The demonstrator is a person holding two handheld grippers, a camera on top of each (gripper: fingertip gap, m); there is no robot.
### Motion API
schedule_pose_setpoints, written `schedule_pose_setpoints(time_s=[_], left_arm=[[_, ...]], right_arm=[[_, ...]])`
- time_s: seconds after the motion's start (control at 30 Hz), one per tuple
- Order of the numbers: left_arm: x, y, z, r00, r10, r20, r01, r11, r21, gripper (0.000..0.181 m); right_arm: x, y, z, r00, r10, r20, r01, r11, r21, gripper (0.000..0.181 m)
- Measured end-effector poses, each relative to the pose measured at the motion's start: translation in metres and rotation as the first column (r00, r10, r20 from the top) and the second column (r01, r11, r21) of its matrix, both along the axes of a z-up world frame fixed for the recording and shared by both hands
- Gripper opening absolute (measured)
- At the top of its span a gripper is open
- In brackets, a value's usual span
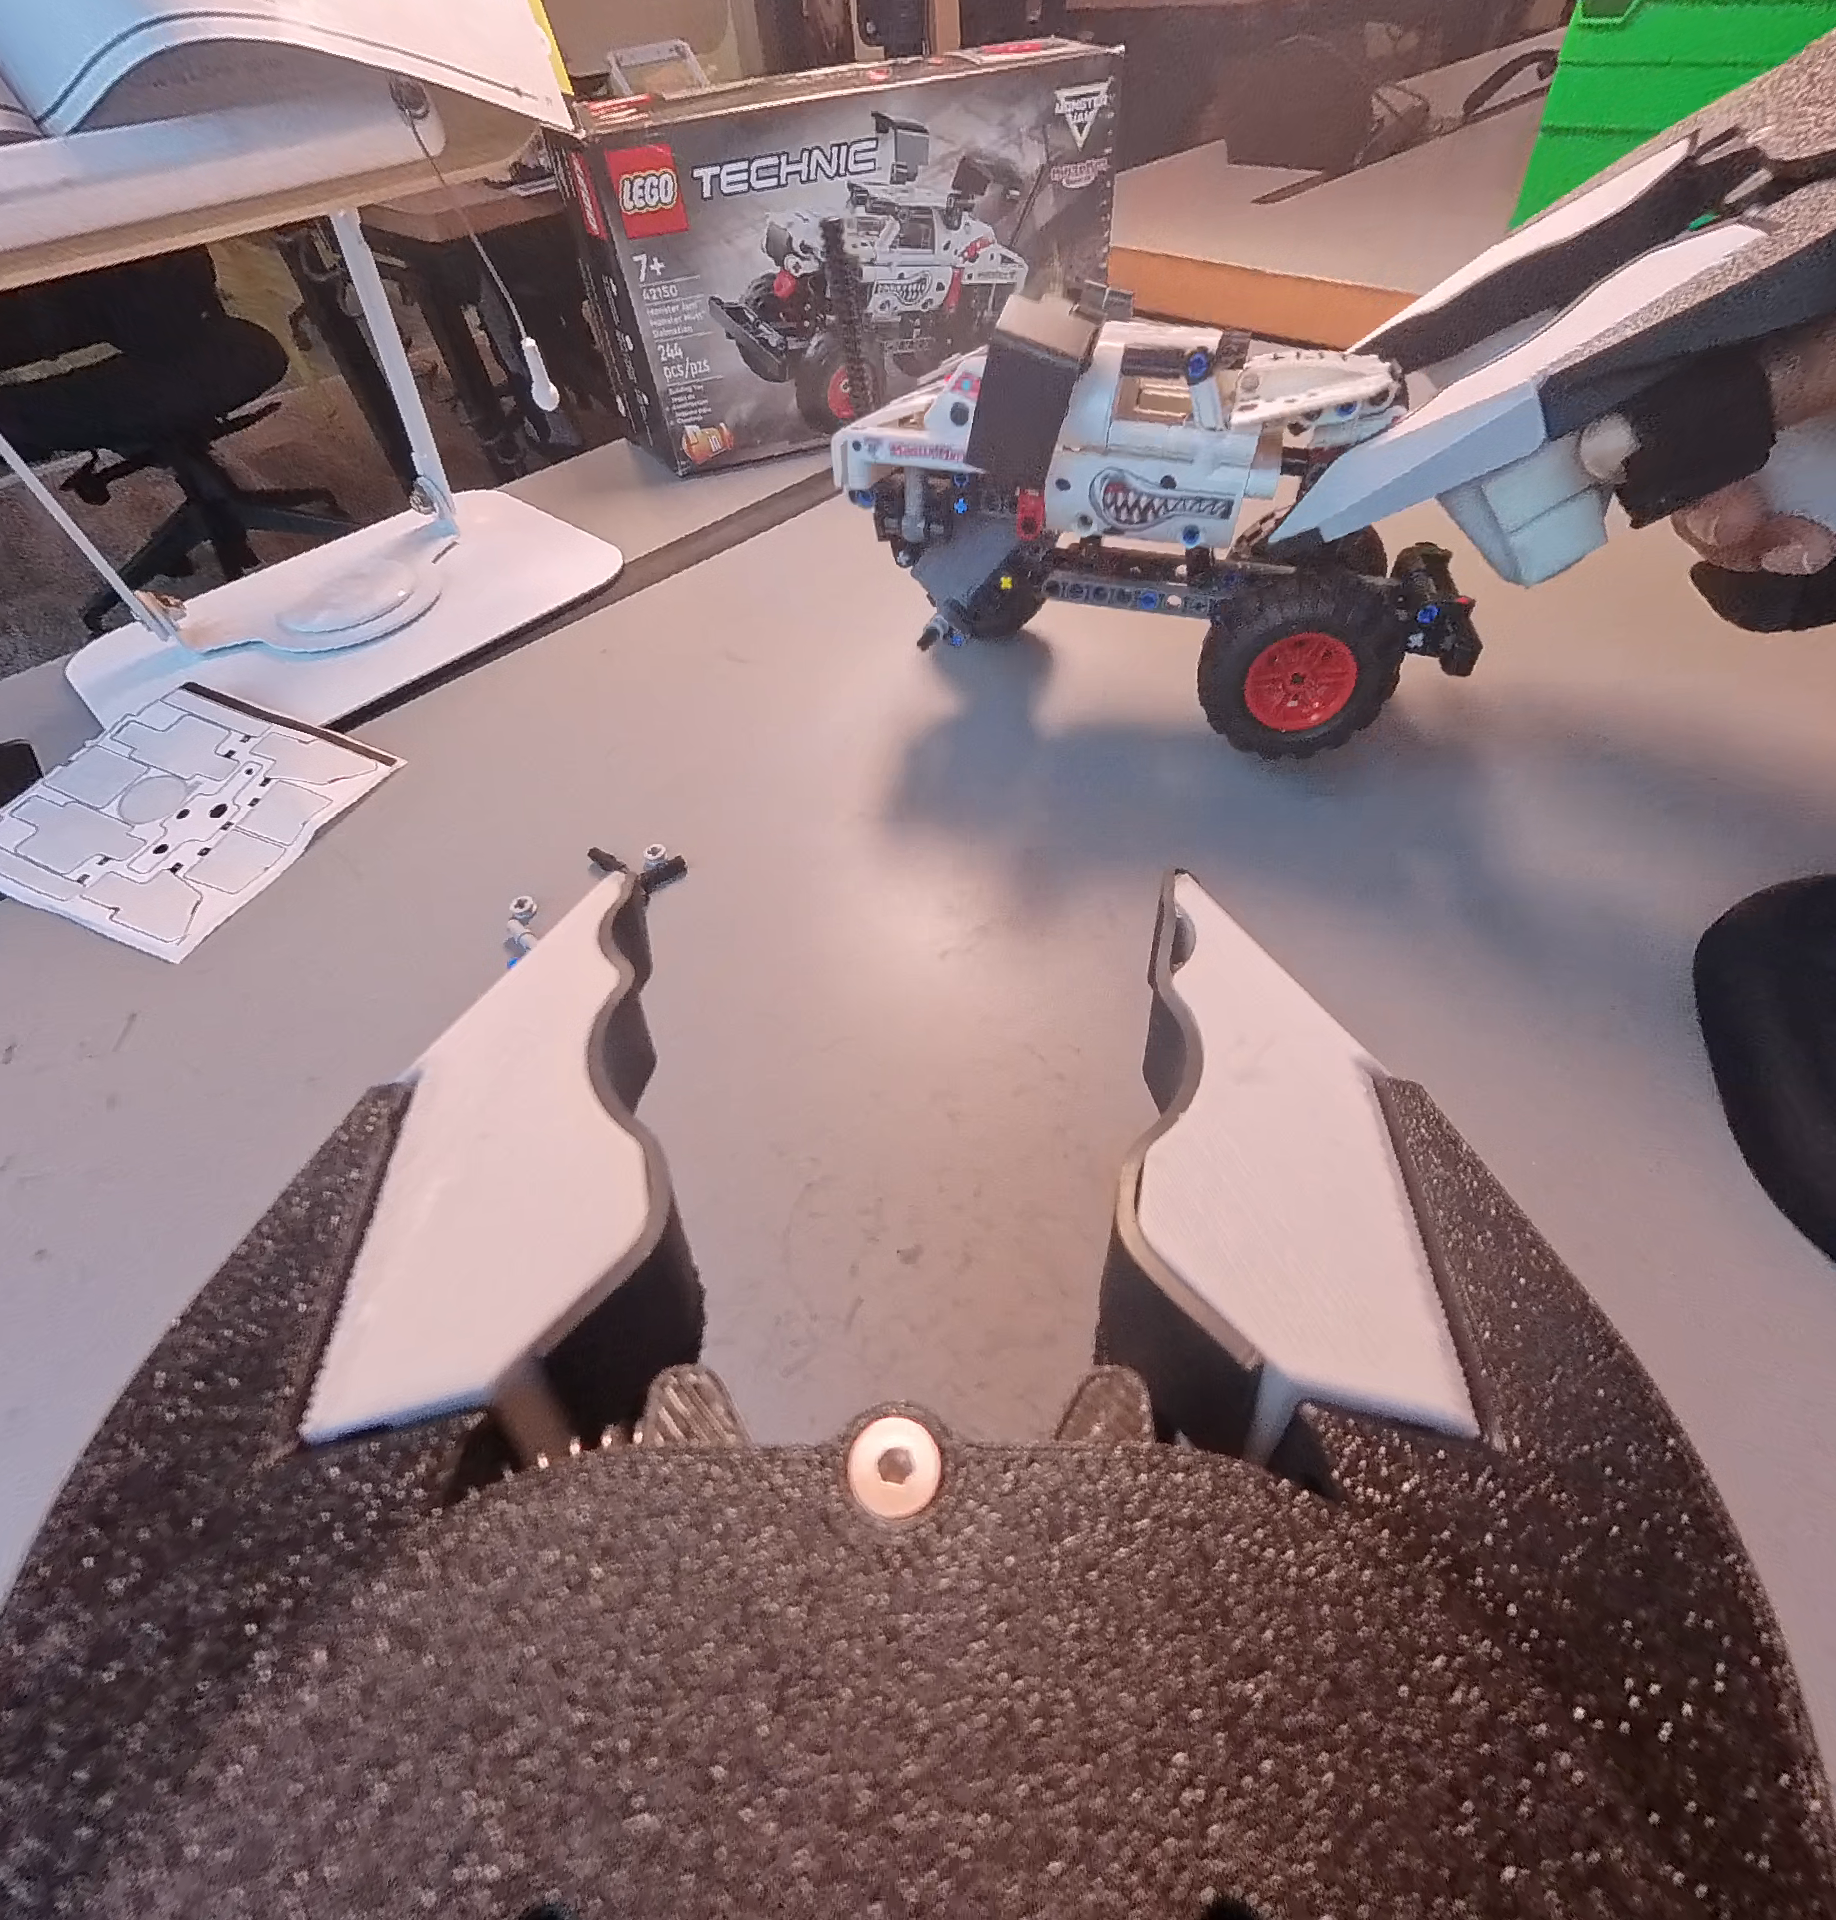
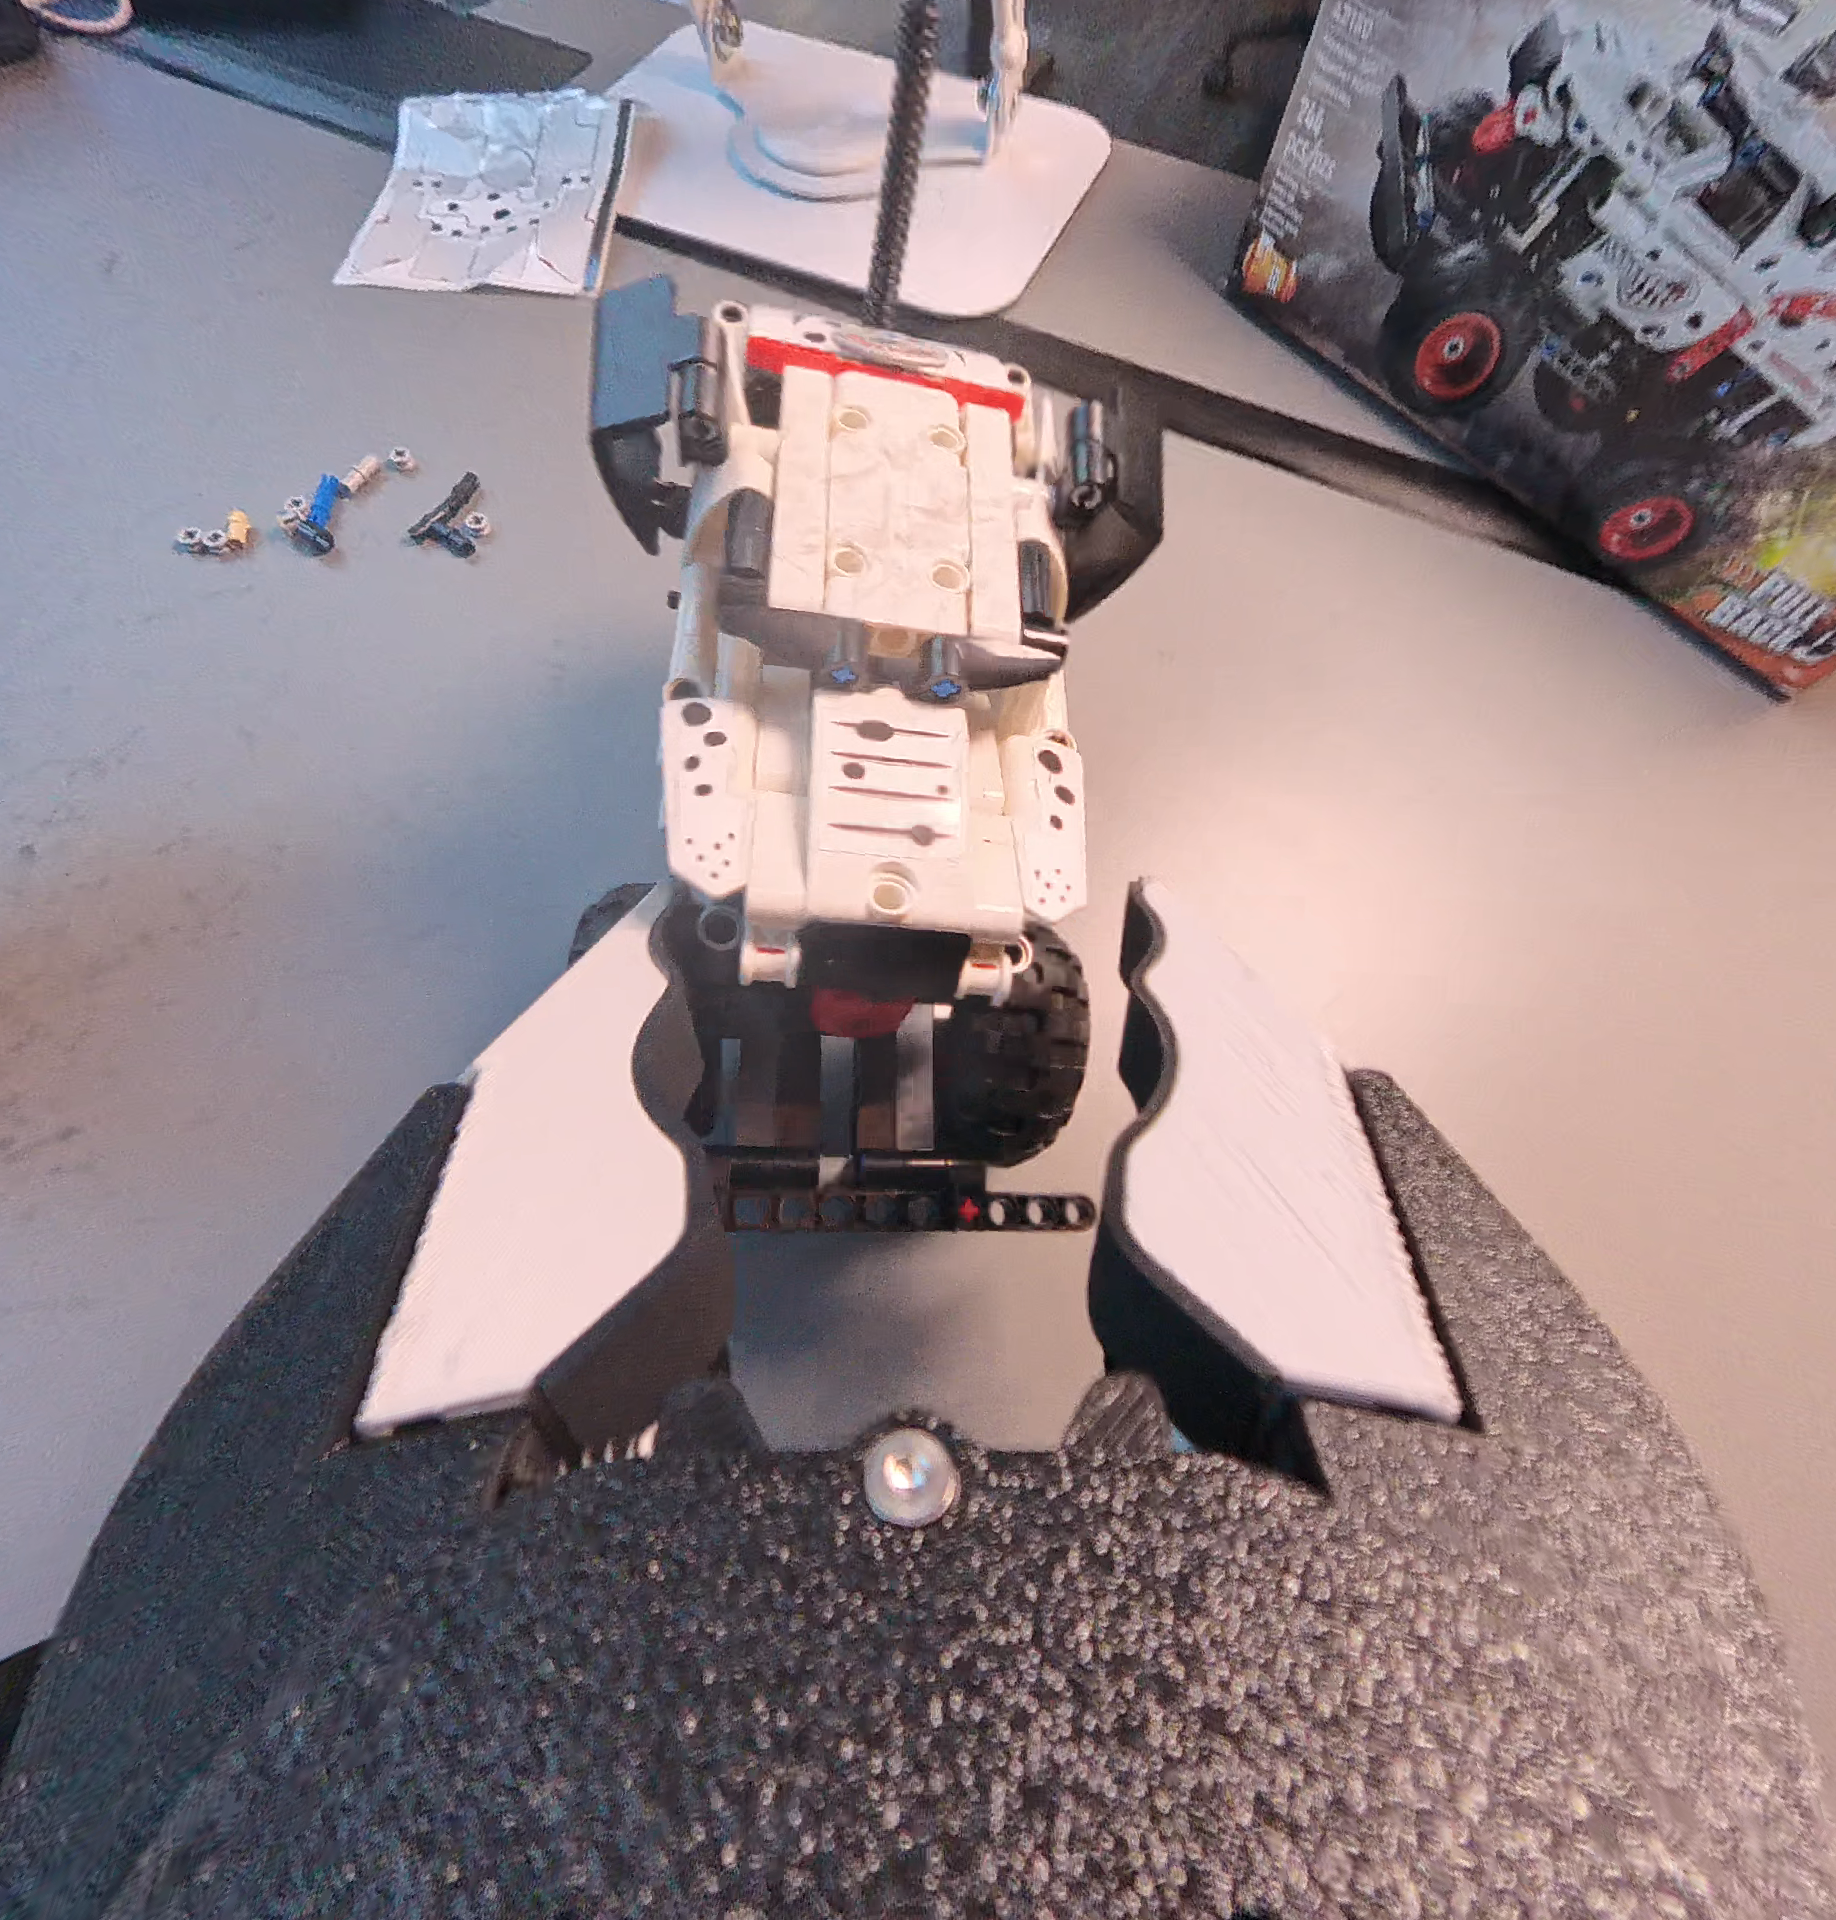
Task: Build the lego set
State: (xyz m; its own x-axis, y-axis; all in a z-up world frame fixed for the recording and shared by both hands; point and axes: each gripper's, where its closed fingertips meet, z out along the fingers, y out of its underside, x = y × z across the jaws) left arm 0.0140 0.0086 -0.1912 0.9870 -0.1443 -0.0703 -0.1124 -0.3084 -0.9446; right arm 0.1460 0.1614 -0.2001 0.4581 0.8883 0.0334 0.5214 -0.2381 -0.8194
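We see the white truck model (image 1: 1122,488) standing on the grey table (image 1: 789,727), far right of our left gripper (image 1: 898,883), whose fingers are spread wide and empty. Our right gripper (image 2: 893,904), also wide, straddles the truck's near end without clamping it.

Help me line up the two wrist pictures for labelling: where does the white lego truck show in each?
Left wrist view: the white lego truck stands upper right, side-on.
Right wrist view: it fills the centre, seen from above, its near end between the right gripper's fingers.
Shared landmark: the sticker sheet beside the white lamp base.
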Motion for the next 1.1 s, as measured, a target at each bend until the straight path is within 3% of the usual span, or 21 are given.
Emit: schedule_pose_setpoints(time_s=[0.07, 0.1, 0.13, 0.33, 0.43, 0.57, 0.7, 0.83, 0.97, 1.03, 1.1], left_arm=[[0.001, 0.000, -0.001, 1.000, -0.002, -0.001, 0.002, 1.000, 0.000, 0.094], [0.001, -0.001, 0.000, 1.000, -0.004, -0.002, 0.004, 1.000, 0.002, 0.094], [0.001, -0.001, 0.000, 1.000, -0.007, -0.001, 0.007, 1.000, 0.006, 0.094], [0.007, -0.002, 0.001, 0.999, -0.038, -0.007, 0.038, 0.999, 0.012, 0.092], [0.010, -0.002, -0.002, 0.998, -0.052, -0.022, 0.052, 0.999, -0.002, 0.092], [0.012, -0.002, -0.004, 0.998, -0.058, -0.034, 0.058, 0.998, -0.005, 0.091], [0.012, -0.001, -0.004, 0.998, -0.058, -0.028, 0.058, 0.998, -0.007, 0.091], [0.014, -0.001, -0.005, 0.997, -0.064, -0.038, 0.063, 0.998, -0.012, 0.090], [0.017, 0.000, -0.007, 0.996, -0.071, -0.044, 0.070, 0.997, -0.018, 0.090], [0.018, 0.000, -0.009, 0.996, -0.075, -0.044, 0.074, 0.997, -0.025, 0.090], [0.018, 0.001, -0.011, 0.996, -0.076, -0.048, 0.074, 0.997, -0.031, 0.090]], right_arm=[[-0.004, -0.002, -0.007, 1.000, -0.005, 0.022, 0.006, 0.999, -0.033, 0.084], [-0.007, -0.003, -0.007, 1.000, 0.015, 0.021, -0.015, 1.000, -0.025, 0.075], [-0.010, -0.005, -0.006, 0.999, 0.051, 0.009, -0.051, 0.999, -0.017, 0.063], [-0.008, -0.005, -0.007, 0.955, 0.293, 0.038, -0.295, 0.953, 0.066, 0.060], [-0.007, -0.008, -0.003, 0.900, 0.435, 0.014, -0.435, 0.900, 0.036, 0.057], [0.004, 0.003, -0.005, 0.854, 0.520, 0.019, -0.517, 0.853, -0.072, 0.056], [0.010, 0.021, -0.004, 0.871, 0.475, 0.121, -0.474, 0.880, -0.044, 0.058], [0.013, 0.031, 0.001, 0.919, 0.340, 0.201, -0.360, 0.931, 0.068, 0.058], [0.004, 0.014, 0.010, 0.938, 0.303, 0.167, -0.314, 0.948, 0.042, 0.084], [-0.003, 0.018, 0.009, 0.944, 0.250, 0.215, -0.273, 0.958, 0.087, 0.099], [-0.009, 0.031, 0.003, 0.943, 0.179, 0.282, -0.228, 0.962, 0.150, 0.102]])
